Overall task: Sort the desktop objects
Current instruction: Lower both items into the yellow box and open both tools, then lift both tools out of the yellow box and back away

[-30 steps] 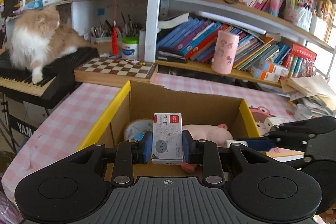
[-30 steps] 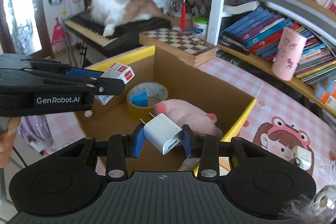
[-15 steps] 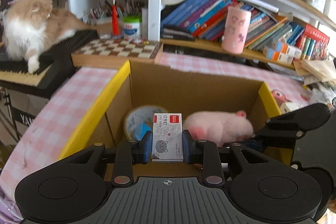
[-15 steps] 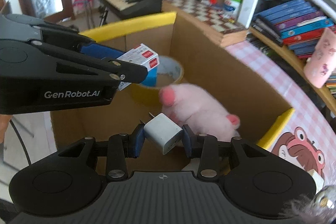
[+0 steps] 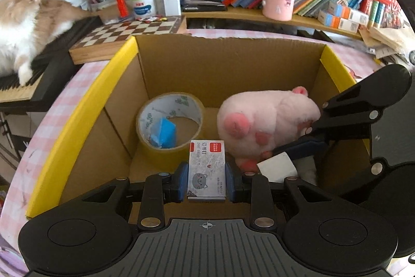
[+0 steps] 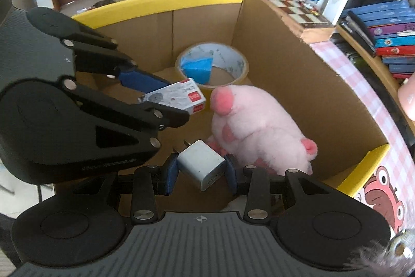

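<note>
Both grippers hung inside the open brown cardboard box with yellow-taped flap edges [image 5: 85,116], each carrying something meant for it. The left gripper [image 5: 206,179] was clenched on a small flat grey-and-white staple box with a red label and a cat drawing [image 5: 206,170], its blue pads pressing the two long sides so the label end stuck forward toward the box floor. The right gripper [image 6: 201,169] was clamped on a white cube-shaped plug-in charger [image 6: 201,165], gripped across its body with the two metal prongs pointing up and to the left, clear of the pads. Both tools pointed steeply downward, which looked like the posture for setting things low rather than dropping them from the rim. Already lying on the box floor were a roll of clear-brown packing tape [image 5: 170,121], with a blue scrap inside its core, and a pink plush animal toy [image 5: 267,118] on its side just beside the roll. The staple box hovered in front of the tape and the charger close against the plush toy's feet, so each seemed aimed at the bare cardboard still free near the front wall.
</note>
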`<state>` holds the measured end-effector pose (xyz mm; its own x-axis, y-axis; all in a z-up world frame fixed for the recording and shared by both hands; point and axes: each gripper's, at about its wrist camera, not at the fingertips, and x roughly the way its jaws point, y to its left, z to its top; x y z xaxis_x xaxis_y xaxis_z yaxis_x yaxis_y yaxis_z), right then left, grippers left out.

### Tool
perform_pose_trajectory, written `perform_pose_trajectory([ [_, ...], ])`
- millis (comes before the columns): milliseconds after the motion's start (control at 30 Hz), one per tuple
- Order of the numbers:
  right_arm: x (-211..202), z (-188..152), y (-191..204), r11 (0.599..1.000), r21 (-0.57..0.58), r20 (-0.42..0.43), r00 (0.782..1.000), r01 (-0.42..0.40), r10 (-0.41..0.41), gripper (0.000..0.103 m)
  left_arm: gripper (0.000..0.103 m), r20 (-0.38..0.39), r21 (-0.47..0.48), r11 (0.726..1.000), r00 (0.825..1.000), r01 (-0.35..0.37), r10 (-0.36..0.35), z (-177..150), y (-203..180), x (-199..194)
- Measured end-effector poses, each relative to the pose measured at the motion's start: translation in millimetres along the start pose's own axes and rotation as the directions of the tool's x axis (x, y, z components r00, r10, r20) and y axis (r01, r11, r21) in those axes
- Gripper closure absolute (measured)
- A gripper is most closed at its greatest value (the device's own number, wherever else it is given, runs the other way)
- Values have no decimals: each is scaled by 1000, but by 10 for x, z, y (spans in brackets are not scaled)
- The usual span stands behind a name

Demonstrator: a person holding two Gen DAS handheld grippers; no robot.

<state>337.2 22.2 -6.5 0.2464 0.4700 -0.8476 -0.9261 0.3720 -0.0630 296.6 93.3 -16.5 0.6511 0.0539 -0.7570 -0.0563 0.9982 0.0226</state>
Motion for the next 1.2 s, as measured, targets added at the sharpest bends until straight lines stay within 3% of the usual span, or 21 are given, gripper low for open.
perform_pose_trajectory([
  [133,12,14,-4,1000,0,-10,1000,-2,2,67,72,20,-21,1000,1000,7,-7,-10,6,-19],
  [300,-17,10,18,999,1,5,999,40,-40,58,44,54,-62,998,998,-33,37,-7,45,-101],
  [400,-105,-11,71,992,-6,56,990,128,-127,47,36,104,-76,997,994,-35,43,-9,75,-252],
  [467,-208,-28,89,987,29,98,982,159,-161,43,35,142,-83,996,989,-33,45,-16,83,-377],
  [600,-431,-97,74,978,151,166,971,145,-170,43,30,205,-88,995,977,-39,56,-49,58,-604],
  [1000,-924,-325,251,903,360,286,894,235,-346,38,22,345,-145,989,936,-25,75,-227,119,-1140],
  [1200,-1120,-492,379,845,452,298,845,285,-444,37,17,347,-132,991,934,-36,80,-397,150,-1232],
])
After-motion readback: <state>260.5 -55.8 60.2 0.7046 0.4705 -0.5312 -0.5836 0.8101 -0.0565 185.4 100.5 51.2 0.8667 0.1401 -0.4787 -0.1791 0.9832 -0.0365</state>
